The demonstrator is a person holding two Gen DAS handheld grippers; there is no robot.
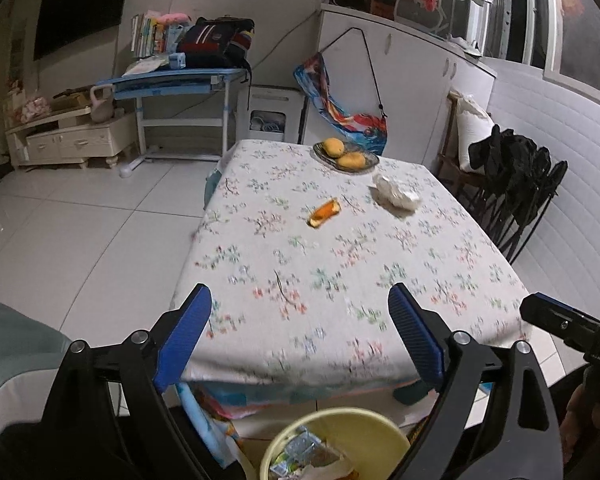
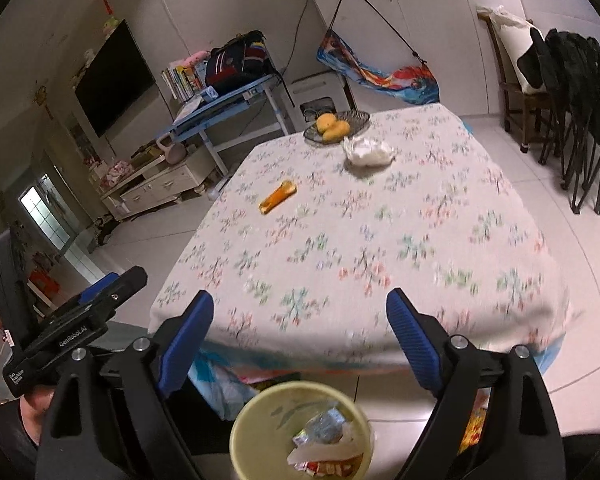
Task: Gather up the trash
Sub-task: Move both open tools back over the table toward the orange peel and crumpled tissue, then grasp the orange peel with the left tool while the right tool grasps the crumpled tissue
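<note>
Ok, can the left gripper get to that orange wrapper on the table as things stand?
Probably yes: the left gripper is open and empty, and only bare tablecloth lies between it and the orange wrapper.

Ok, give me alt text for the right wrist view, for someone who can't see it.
An open right gripper hangs empty above a yellow bin holding wrappers, at the near edge of a floral-clothed table. On the table lie an orange wrapper, a crumpled white bag and a dish of fruit.

Tablecloth [image 1: 340,280]: floral print smeared by motion blur.
Yellow bin [image 1: 384,432]: near rim cut off by bottom edge.
Bin wrappers [image 2: 328,440]: too blurred to identify.
Right gripper [image 1: 572,328]: cropped at right edge.
</note>
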